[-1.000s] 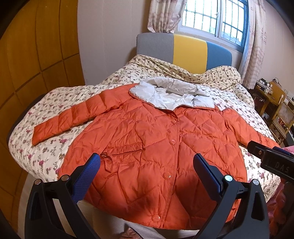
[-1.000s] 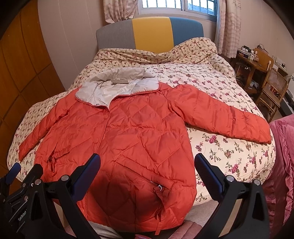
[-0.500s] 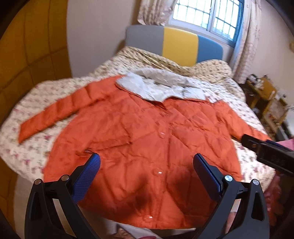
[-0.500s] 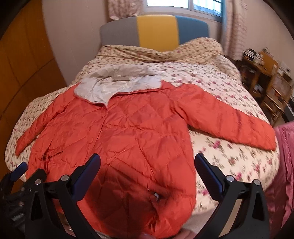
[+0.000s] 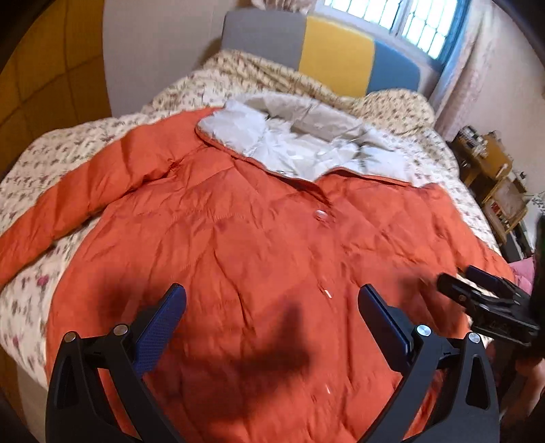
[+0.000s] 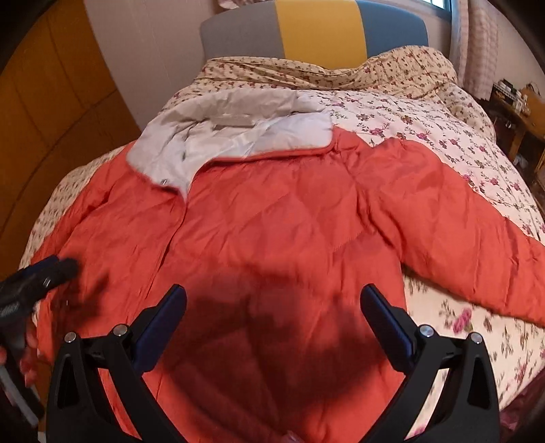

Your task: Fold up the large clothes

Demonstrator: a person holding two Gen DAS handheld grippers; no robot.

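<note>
Your left gripper (image 5: 271, 310) hangs over the lower front of the orange jacket (image 5: 259, 259), fingers (image 5: 162, 325) spread wide w/ nothing between them but fabric below; not touching it as far as you can tell. Right gripper (image 6: 273, 311) same story: fingers (image 6: 386, 327) wide apart, empty, above the jacket's lower right panel, its shadow dark on the quilting just ahead of the tips. The jacket lies flat, front up, snaps closed, on the floral bedspread (image 6: 425, 136). Its grey hood (image 5: 306, 143) is spread open well beyond your fingers, toward the grey/yellow/blue headboard (image 6: 313, 30). Left sleeve (image 5: 78, 204) runs out to the left of your left fingers, angled toward the bed's edge; right sleeve (image 6: 460, 231) stretches out to the right of your right fingers, across the bedspread. In the left wrist view the right gripper (image 5: 477, 289) shows off to the right of your fingers, low over the jacket's side; in the right wrist view the left one (image 6: 37, 276) is blurred at the left edge, over the jacket's far side. Wooden furniture (image 5: 494, 180) stands past the bed to the right, small and unclear.
</note>
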